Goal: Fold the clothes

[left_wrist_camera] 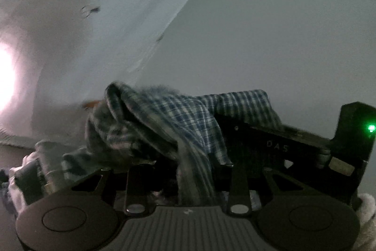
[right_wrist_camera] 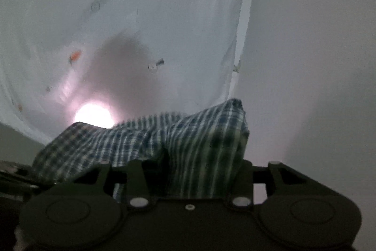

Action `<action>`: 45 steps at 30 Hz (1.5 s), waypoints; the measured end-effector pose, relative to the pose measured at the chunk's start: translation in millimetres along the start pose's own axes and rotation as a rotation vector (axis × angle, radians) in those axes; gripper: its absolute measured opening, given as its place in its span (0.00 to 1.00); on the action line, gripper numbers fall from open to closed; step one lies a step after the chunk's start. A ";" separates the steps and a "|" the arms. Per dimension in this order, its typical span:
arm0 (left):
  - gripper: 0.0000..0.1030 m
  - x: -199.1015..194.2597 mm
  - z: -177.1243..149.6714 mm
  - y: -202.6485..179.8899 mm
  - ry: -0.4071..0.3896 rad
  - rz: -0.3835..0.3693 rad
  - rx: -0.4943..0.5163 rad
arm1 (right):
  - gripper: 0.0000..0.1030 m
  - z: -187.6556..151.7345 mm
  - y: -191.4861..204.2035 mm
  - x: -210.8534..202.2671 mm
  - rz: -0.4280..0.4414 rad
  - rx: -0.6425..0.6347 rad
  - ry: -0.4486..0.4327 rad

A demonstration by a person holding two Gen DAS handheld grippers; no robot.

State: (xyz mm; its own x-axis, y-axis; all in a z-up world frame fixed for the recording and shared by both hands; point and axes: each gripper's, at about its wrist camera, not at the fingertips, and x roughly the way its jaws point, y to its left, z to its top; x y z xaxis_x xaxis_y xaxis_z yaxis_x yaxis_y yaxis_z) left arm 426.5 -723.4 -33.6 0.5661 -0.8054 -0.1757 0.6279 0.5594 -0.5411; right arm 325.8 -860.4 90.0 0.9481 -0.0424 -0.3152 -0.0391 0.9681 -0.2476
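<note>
White curtain (right_wrist_camera: 164,15) behind crumpled plaid cloth (right_wrist_camera: 188,133)

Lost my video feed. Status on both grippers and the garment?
Left gripper and right gripper both buried in the plaid shirt, grip unconfirmed. Shirt bunched, lifted, unfolded. White printed curtain ahead, nothing blocking.

Faint raised letters "DAS" on the black body of the other gripper (left_wrist_camera: 277,147) I see from my left wrist, nothing else legible
</note>
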 end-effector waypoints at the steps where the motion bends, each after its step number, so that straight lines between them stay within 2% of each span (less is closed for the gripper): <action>1: 0.36 1.8 -0.8 3.9 0.006 0.011 -0.003 | 0.44 -3.7 4.9 4.9 -0.020 -0.034 -0.003; 4: 0.41 3.0 -0.6 8.0 0.013 0.041 0.010 | 0.53 -10.5 16.0 12.6 -0.087 -0.111 -0.043; 5: 0.45 0.5 0.2 6.5 0.013 0.051 0.017 | 0.55 -12.1 18.3 14.3 -0.110 -0.128 -0.061; 7: 0.51 -5.4 4.7 4.2 0.009 0.076 0.035 | 0.63 -14.9 17.9 13.6 -0.145 -0.130 -0.097; 9: 0.54 -11.3 9.9 2.8 -0.002 0.108 0.052 | 0.64 -17.9 13.5 16.0 -0.194 -0.121 -0.131; 12: 0.73 -18.4 16.2 3.4 -0.034 0.174 0.066 | 0.69 -17.0 6.7 14.3 -0.271 -0.096 -0.188; 14: 0.79 -28.8 22.5 5.0 -0.112 0.229 0.082 | 0.67 -14.9 0.7 9.3 -0.258 -0.063 -0.210; 15: 0.80 -33.8 26.2 6.1 -0.145 0.247 0.092 | 0.57 -14.5 -1.3 6.8 -0.231 -0.049 -0.214; 16: 0.80 -36.7 30.0 7.7 -0.167 0.263 0.098 | 0.40 -14.9 -2.8 5.9 -0.199 -0.038 -0.203; 18: 0.81 -30.3 40.7 14.6 -0.177 0.278 0.097 | 0.33 -17.1 -4.5 9.1 -0.140 -0.018 -0.166; 21: 0.81 -14.6 38.1 15.5 -0.082 0.312 0.136 | 0.33 -27.6 -0.9 30.5 -0.087 0.014 -0.070; 24: 0.81 0.2 13.7 18.9 0.040 0.398 0.220 | 0.37 -46.7 3.6 55.4 -0.045 0.055 0.056; 26: 0.82 0.9 -0.3 33.0 0.096 0.406 0.191 | 0.38 -62.5 5.4 70.0 -0.027 0.090 0.137; 27: 0.82 -2.3 -5.4 39.1 0.116 0.394 0.163 | 0.39 -65.1 8.1 69.1 -0.042 0.085 0.151; 29: 0.82 -14.8 -5.7 42.5 0.120 0.355 0.133 | 0.48 -65.5 16.6 61.3 -0.090 0.052 0.158; 31: 0.82 -28.5 -1.2 35.7 0.094 0.350 0.180 | 0.66 -60.9 23.2 48.7 -0.124 0.033 0.139; 33: 0.84 -43.4 1.2 26.0 0.055 0.367 0.243 | 0.75 -55.1 29.4 35.0 -0.155 0.017 0.113; 35: 0.88 -65.9 2.2 21.4 0.024 0.365 0.246 | 0.78 -49.4 35.2 20.0 -0.180 0.022 0.088; 39: 0.95 -114.6 1.9 18.1 -0.039 0.368 0.203 | 0.89 -45.7 45.9 -17.4 -0.191 0.111 0.039; 45: 1.00 -182.2 -1.8 8.3 -0.135 0.434 0.241 | 0.97 -43.6 85.6 -63.0 -0.170 0.190 -0.030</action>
State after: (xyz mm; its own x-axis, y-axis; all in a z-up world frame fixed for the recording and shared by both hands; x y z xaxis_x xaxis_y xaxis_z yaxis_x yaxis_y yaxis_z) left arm 327.7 -572.3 -7.6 0.8556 -0.4657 -0.2260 0.4162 0.8785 -0.2346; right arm 249.0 -785.7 48.7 0.9452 -0.2036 -0.2553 0.1787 0.9769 -0.1175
